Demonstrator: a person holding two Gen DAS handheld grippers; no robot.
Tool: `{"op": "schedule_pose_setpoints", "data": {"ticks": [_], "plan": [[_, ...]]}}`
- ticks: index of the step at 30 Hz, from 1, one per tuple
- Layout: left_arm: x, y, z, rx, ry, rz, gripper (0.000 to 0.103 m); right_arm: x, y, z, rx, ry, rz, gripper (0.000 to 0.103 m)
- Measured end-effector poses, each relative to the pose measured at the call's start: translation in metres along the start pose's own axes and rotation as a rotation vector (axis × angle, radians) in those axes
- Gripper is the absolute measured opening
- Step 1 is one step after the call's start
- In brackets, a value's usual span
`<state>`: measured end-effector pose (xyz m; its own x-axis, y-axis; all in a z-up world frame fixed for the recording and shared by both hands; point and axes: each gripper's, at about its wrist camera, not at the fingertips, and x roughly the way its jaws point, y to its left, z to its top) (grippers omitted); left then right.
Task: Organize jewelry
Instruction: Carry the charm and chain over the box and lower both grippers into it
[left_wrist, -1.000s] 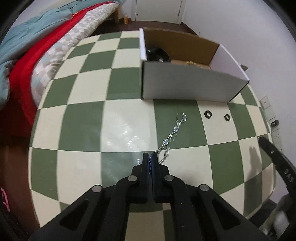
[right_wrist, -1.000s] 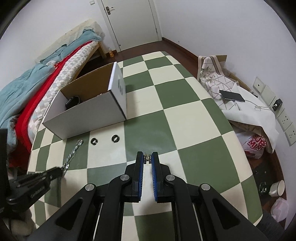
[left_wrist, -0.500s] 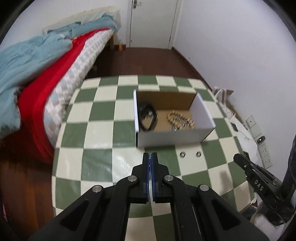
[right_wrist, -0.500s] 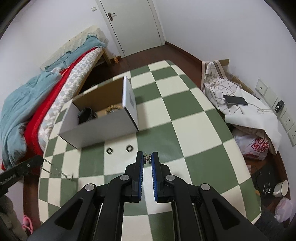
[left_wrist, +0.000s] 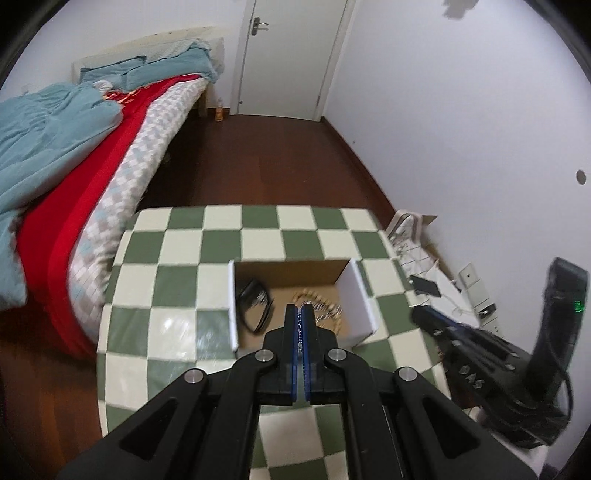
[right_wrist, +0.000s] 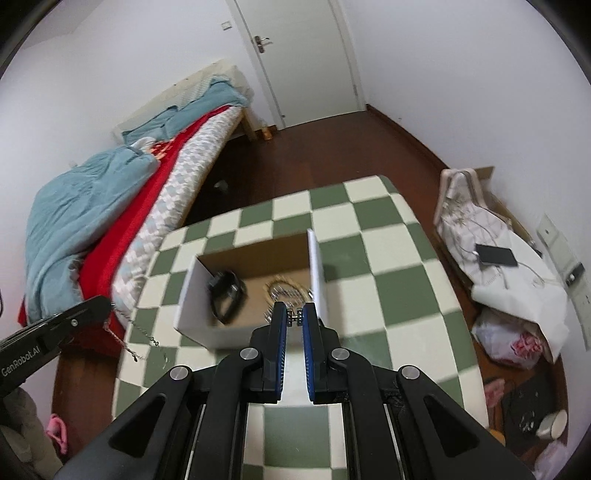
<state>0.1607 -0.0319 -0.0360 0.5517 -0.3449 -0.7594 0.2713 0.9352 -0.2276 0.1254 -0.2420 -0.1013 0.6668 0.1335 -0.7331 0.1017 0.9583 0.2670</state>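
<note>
Both raised well above the checkered counter (left_wrist: 177, 236) since a second ago. Left tool (left_wrist: 299, 314) clamped on silver chain (right_wrist: 125, 341), dangling at nine o'clock of cardboard box (right_wrist: 207, 334). Right tool (right_wrist: 294, 318) pinching small stud earring (right_wrist: 294, 317); earlier rings hidden.

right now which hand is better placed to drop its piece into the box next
Probably the right. The right gripper pinches a small metal piece right at the open box. The left gripper dangles its silver chain off to the side of the box.
</note>
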Motion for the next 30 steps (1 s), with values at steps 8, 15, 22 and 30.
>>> {"op": "schedule_pose_setpoints", "data": {"ticks": [8, 15, 22, 30], "plan": [[0.052, -0.002, 0.04, 0.024, 0.106, -0.034, 0.0, 0.044, 0.004, 0.052, -0.002, 0.112, 0.08, 0.009], [0.104, 0.0, 0.048, 0.011, 0.231, -0.056, 0.0, 0.101, -0.001, 0.077, 0.033, 0.259, 0.119, 0.009], [0.133, 0.012, 0.048, -0.022, 0.315, -0.027, 0.001, 0.148, -0.003, 0.082, 0.039, 0.38, 0.105, 0.009], [0.139, 0.026, 0.046, -0.033, 0.306, 0.082, 0.014, 0.159, -0.004, 0.089, 0.039, 0.395, 0.032, 0.038]]}}
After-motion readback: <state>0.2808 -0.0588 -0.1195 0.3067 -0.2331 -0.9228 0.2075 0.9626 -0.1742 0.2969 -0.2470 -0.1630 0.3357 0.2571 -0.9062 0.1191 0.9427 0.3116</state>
